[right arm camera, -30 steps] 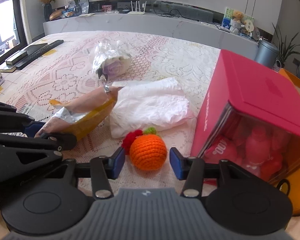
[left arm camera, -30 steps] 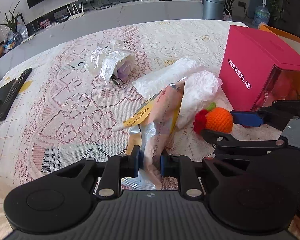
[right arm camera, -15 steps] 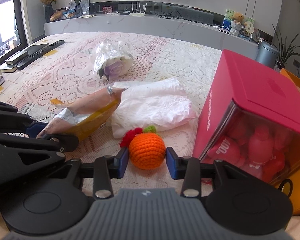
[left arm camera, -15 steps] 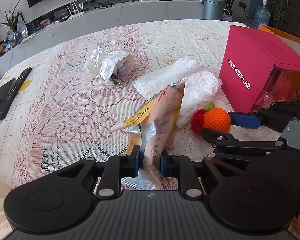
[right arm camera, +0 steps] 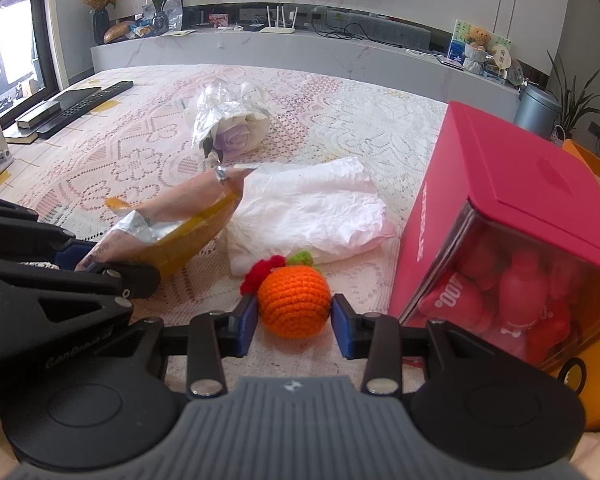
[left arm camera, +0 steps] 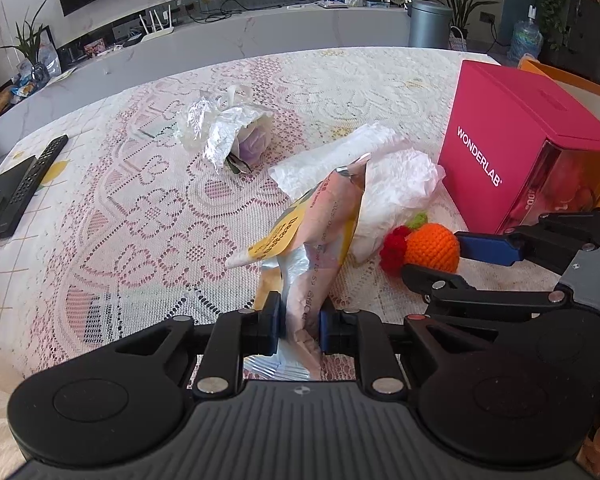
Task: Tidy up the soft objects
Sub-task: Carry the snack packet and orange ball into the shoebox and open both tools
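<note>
**Grippers on two soft things at once**

Left gripper (left arm camera: 299, 328) is clenched on the lower end of a crinkly snack pouch (left arm camera: 320, 236), which rises from the lace tablecloth (left arm camera: 148, 216) toward the white tissue bundle (right arm camera: 304, 212). Foil like that looks light and slippery, so I'd judge a hold low on the crumpled neck safest.

Right gripper (right arm camera: 294, 322) brackets the crocheted orange (right arm camera: 294, 300), pads at or nearly at its sides (full contact I cannot tell). It sits just beside the pink box (right arm camera: 520, 200). Yarn should squash and spring back; across the round middle seems the place to grip.
</note>
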`<state>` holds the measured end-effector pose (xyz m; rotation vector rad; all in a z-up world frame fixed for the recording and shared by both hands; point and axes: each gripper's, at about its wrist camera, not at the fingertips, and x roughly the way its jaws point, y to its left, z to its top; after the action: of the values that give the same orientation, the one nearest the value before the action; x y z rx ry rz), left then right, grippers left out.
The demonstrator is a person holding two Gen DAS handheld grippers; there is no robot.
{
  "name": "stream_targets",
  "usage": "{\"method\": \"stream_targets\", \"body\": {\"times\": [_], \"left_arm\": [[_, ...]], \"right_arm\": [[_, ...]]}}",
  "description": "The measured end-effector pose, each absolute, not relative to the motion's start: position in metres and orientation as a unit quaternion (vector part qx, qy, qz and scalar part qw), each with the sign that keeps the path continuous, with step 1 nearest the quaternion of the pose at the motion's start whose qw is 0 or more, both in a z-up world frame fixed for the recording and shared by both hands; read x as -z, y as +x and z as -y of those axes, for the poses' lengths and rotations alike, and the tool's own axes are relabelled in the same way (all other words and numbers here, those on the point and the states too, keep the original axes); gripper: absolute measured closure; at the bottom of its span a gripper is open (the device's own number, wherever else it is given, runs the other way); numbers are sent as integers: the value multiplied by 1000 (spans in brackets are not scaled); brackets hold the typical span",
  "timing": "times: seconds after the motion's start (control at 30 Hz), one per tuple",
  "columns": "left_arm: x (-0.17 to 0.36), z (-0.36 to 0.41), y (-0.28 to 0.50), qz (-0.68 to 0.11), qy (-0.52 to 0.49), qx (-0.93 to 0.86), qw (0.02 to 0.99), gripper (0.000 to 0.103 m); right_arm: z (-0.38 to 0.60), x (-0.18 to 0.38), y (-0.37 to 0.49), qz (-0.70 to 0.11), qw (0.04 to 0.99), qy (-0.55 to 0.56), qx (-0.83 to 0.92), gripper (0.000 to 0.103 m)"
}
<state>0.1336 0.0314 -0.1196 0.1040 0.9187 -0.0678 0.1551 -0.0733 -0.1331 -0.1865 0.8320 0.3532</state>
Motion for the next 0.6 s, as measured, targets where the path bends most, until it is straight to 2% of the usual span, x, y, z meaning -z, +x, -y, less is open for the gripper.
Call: {"method": "stream_targets", "body": {"times": [0.6], "left_arm": [[78,-38,106,-416,4,32,909,84]], "right_arm": [[86,84,125,-374,905,-80,-186,64]]}}
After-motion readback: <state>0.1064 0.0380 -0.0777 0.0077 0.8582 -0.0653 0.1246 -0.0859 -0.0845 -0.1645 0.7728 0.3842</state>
